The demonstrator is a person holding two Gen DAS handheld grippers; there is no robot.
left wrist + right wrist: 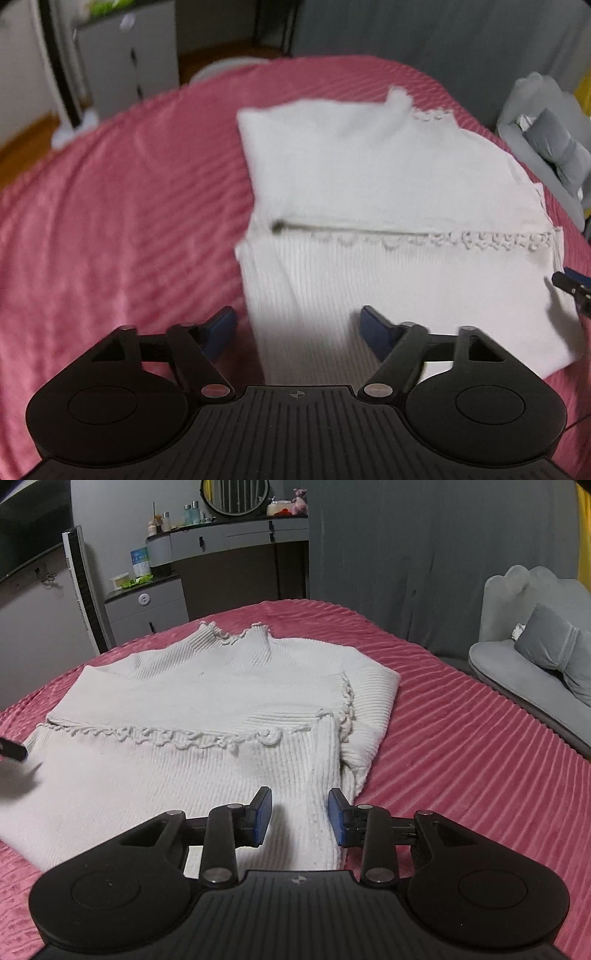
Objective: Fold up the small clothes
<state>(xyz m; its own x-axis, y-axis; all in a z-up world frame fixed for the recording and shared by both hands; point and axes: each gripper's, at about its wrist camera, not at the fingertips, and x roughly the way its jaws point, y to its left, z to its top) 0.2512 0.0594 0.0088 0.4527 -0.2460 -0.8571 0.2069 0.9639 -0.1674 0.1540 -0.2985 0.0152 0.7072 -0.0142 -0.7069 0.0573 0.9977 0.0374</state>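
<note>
A white ribbed sweater with frilled trim lies partly folded on a pink bedspread; a frilled hem runs across its middle. My left gripper is open wide above the sweater's near left edge, with one blue pad over the bedspread and the other over the knit. In the right wrist view, the sweater has its collar at the far side. My right gripper hovers over the near right corner, open by a narrow gap, its pads pressing nothing. Each gripper's tip shows at the edge of the other's view.
The pink bedspread extends well beyond the sweater on all sides. A grey sofa with a cushion stands to the right of the bed. Beyond the bed are a grey dressing table with bottles, a low cabinet and a white tower unit.
</note>
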